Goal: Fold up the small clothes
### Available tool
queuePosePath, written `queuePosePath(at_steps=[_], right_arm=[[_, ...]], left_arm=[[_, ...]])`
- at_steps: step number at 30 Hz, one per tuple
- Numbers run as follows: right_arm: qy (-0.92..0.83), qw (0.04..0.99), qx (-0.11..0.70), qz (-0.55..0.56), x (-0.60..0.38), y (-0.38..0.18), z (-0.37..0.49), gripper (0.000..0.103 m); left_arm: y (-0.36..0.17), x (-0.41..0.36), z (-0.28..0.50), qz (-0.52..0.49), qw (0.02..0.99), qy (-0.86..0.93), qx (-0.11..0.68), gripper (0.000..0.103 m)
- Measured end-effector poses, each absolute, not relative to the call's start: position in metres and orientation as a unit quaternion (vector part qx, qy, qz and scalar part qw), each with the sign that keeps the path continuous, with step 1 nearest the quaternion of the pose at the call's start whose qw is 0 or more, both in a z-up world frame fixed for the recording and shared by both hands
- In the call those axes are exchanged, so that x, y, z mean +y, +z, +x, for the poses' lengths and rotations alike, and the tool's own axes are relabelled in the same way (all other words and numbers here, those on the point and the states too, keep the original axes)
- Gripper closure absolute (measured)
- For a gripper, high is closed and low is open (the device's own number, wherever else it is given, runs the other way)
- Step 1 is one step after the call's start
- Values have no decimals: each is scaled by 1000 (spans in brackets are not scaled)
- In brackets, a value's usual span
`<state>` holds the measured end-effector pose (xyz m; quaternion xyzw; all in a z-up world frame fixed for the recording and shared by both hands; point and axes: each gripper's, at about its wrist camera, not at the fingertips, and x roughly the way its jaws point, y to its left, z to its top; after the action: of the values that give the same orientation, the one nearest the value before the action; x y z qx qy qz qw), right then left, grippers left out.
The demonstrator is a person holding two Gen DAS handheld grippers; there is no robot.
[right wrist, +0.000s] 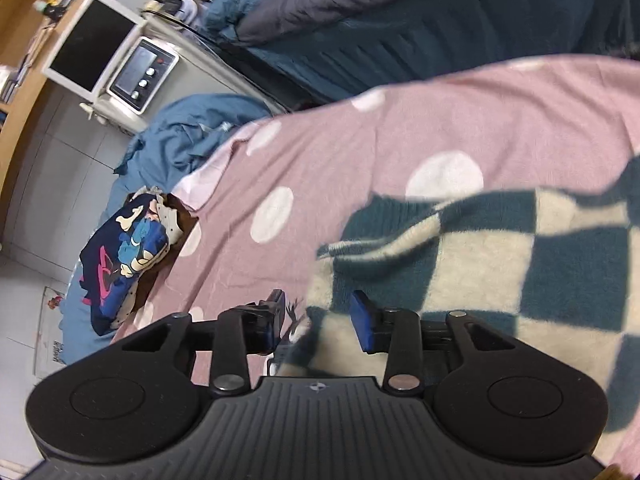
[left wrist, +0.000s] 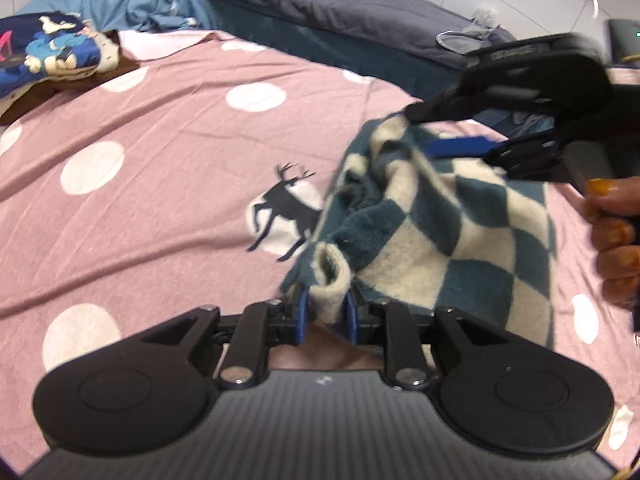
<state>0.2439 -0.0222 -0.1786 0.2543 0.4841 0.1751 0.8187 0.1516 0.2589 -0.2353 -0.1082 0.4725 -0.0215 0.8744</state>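
The teal-and-cream checkered fleece cloth [left wrist: 448, 232] hangs bunched above the pink polka-dot bedsheet [left wrist: 160, 200], stretched from the left gripper [left wrist: 327, 312], clenched on its near corner, up-right to the right gripper [left wrist: 452, 128], whose fingers stand parted around the far edge, a dark mattress [left wrist: 340, 12] beyond.

Soft, even indoor light, no glare. Motion blur smears the checkered cloth [left wrist: 460, 232] and right gripper [left wrist: 452, 130]. Fisheye bends the far edges; corners go dark.

Teal-and-cream checkered cloth [left wrist: 460, 236] hangs crumpled above bedsheet.
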Motion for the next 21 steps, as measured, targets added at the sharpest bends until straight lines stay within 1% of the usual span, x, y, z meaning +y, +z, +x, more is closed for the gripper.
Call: queuePosePath(at_steps=[3, 5, 9, 13, 17, 20, 21], right_arm=[[175, 841, 458, 228, -26, -163, 234, 39], [173, 854, 448, 200, -34, -155, 224, 39], [164, 870, 445, 136, -49, -150, 199, 38], [140, 871, 460, 102, -61, -161, 173, 38], [114, 872, 465, 100, -66, -170, 154, 38], [110, 874, 464, 89, -62, -173, 144, 32], [110, 875, 464, 83, -60, -174, 142, 28]], left_arm=[[-236, 267, 148, -105, 874, -11, 475, 81], [-230, 273, 147, -104, 874, -4, 474, 78], [-202, 273, 143, -97, 890, -7, 446, 78], [-176, 246, 152, -63, 907, -65, 412, 77], [-179, 205, 173, -7, 903, -130, 409, 77], [-196, 188, 191, 17, 900, -135, 414, 75], [-204, 184, 197, 26, 896, -125, 425, 75]])
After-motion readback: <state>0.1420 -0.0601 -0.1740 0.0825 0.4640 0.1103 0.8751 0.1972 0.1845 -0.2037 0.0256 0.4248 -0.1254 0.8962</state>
